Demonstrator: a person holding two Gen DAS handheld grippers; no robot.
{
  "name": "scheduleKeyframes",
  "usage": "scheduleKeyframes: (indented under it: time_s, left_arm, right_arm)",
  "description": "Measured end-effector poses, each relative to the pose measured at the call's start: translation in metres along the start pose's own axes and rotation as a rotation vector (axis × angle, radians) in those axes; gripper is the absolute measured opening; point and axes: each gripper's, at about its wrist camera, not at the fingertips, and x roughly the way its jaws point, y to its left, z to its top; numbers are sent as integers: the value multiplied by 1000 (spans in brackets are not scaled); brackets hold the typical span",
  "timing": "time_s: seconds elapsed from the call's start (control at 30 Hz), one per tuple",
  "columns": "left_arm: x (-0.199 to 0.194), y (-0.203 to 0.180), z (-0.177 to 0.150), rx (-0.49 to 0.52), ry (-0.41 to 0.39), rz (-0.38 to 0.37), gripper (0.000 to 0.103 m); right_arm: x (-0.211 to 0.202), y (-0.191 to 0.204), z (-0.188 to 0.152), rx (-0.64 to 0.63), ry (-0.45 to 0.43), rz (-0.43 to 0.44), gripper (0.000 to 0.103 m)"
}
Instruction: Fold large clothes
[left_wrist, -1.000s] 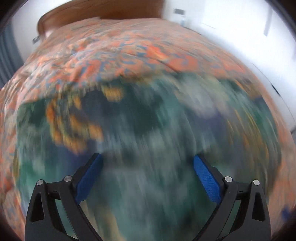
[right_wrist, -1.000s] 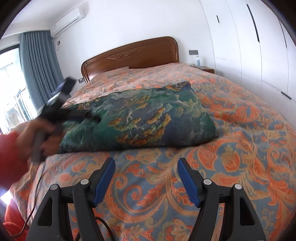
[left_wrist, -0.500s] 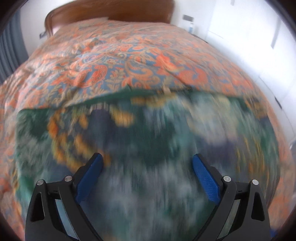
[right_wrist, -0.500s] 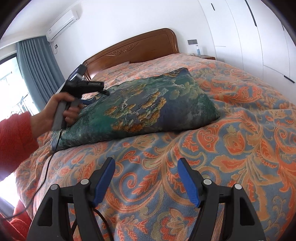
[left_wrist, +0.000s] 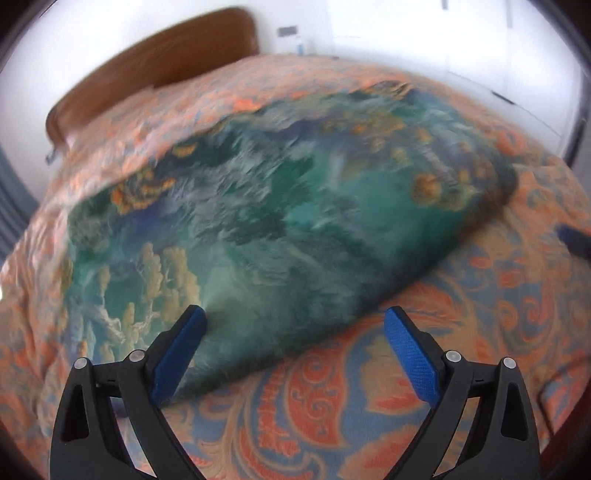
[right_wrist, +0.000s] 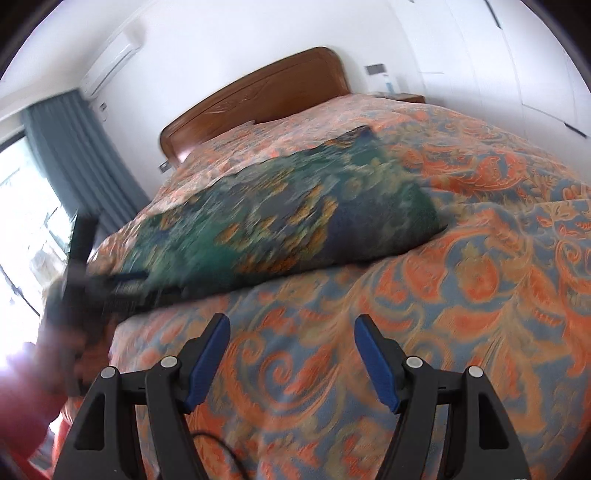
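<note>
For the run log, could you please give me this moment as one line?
left gripper: open, empty, at cloth's near edge | right gripper: open, empty, over bedspread | green cloth: folded on bed

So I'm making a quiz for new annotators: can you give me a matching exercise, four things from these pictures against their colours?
Things:
1. folded garment
2. bedspread
3. headboard
4. curtain

Colours:
a. grey-blue
b. brown wood
c. green and blue with gold patches
d. orange scrolls on blue

Pairs: 1-c, 2-d, 3-b, 4-a
</note>
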Motion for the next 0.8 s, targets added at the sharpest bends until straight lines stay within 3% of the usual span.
scheduleKeyframes:
  time_s: [0.07, 0.17, 0.27, 0.37, 0.43, 0.53, 0.57, 0.63, 0.73, 0.8]
  left_arm:
    - [-9, 0, 9, -38, -41, -68, 98]
    - [-7, -10, 24, -53, -82, -163, 98]
    - [18, -30, 29, 20, -40, -221, 98]
    - [45, -43, 28, 69, 6, -226, 101]
    - [52, -43, 28, 71, 29, -252, 102]
    - [53, -40, 28, 85, 45, -275, 102]
    - [50, -40, 27, 99, 52, -272, 102]
    - [44, -34, 29, 85, 79, -278, 100]
    - [14, 0, 43, -83, 101, -358, 94]
    - [-13, 19, 64, -136, 67, -343, 94]
  right_arm:
    - [8, -16, 21, 74, 12, 6, 81]
    - [32, -48, 47, 252, 43, 68, 81]
    - [60, -82, 55, 462, 73, 63, 81]
    - [87, -111, 54, 630, 82, 72, 81]
    - [105, -122, 57, 672, 78, 81, 81]
    - [117, -126, 64, 683, 26, 105, 78]
    - [120, -125, 67, 679, -1, 109, 62]
    - [119, -119, 73, 646, -31, 100, 46]
    - [99, -91, 85, 490, -98, 57, 38]
    - [77, -61, 94, 336, -145, 27, 37]
